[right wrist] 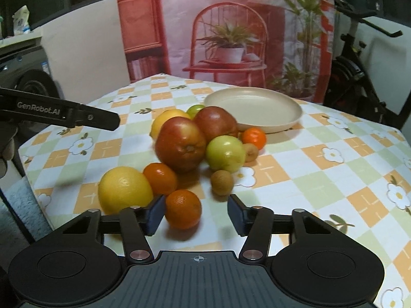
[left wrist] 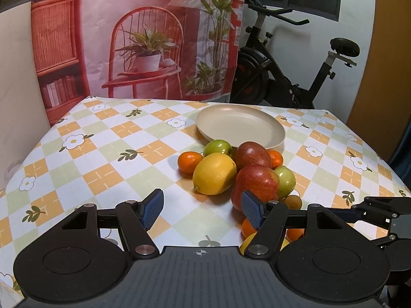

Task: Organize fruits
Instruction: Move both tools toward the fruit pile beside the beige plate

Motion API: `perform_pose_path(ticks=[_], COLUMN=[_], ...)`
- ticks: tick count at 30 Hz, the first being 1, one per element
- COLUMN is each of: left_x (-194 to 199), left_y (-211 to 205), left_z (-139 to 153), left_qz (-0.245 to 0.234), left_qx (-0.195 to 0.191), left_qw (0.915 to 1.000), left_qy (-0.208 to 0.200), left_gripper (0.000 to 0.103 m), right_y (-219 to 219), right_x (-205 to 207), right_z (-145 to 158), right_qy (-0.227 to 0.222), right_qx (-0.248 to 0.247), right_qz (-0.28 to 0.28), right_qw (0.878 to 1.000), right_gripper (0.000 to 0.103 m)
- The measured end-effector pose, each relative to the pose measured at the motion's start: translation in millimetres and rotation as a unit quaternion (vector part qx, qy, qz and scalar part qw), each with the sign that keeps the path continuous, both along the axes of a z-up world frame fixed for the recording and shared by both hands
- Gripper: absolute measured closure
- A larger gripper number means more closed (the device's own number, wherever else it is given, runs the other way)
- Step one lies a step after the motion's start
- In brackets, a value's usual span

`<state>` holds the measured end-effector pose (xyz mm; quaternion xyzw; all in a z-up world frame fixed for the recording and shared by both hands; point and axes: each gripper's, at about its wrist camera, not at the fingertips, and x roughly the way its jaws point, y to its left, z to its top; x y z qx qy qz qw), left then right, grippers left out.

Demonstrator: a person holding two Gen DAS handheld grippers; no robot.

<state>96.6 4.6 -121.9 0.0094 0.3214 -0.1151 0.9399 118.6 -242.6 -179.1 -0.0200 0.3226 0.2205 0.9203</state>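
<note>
Checked floral tablecloth (left wrist: 108,133), printed room backdrop (left wrist: 133,38), exercise bike (left wrist: 282,71)

Checked tablecloth (left wrist: 108,138) w/ flower print covers the table. Printed backdrop (left wrist: 143,41) at 12 o'clock: red chair, potted plants, wicker cabinet. Black exercise bike (left wrist: 287,69) at 2 o'clock, beside backdrop. Washing machine (right wrist: 28,77) at 9 o'clock in right view.

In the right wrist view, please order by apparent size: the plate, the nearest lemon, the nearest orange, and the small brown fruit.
1. plate
2. nearest lemon
3. nearest orange
4. small brown fruit

The lemon and the orange lie closest to the camera, so both may look bigger than they are.
</note>
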Motion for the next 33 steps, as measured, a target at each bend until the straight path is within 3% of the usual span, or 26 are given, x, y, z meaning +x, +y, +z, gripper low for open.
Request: perform_pose_path(ticks=[9,16,33], left_x=[0,0,2], left_y=[1,1,4], left_z=[-2,-4,-10], left_qz=[0.001,0.001,0.008], left_qx=[0.003,0.003,-0.004], left_qw=[1.0000,1.0000,0.9999], left_qy=[0.003,0.004,0.015], left_gripper=[0.033,0.033,0.033], right_y=[-1,-6,-9], right_x=[8,7,3], right_z=[-8,-9,-9], right_qy=[0.025,0.030,0.007], right_qx=[0.046,0.061,0.038], right_qz=[0.036,0.034,0.016], right_qw=[0.998,0.997,0.999], right_gripper=[0.071,0.071,0.071])
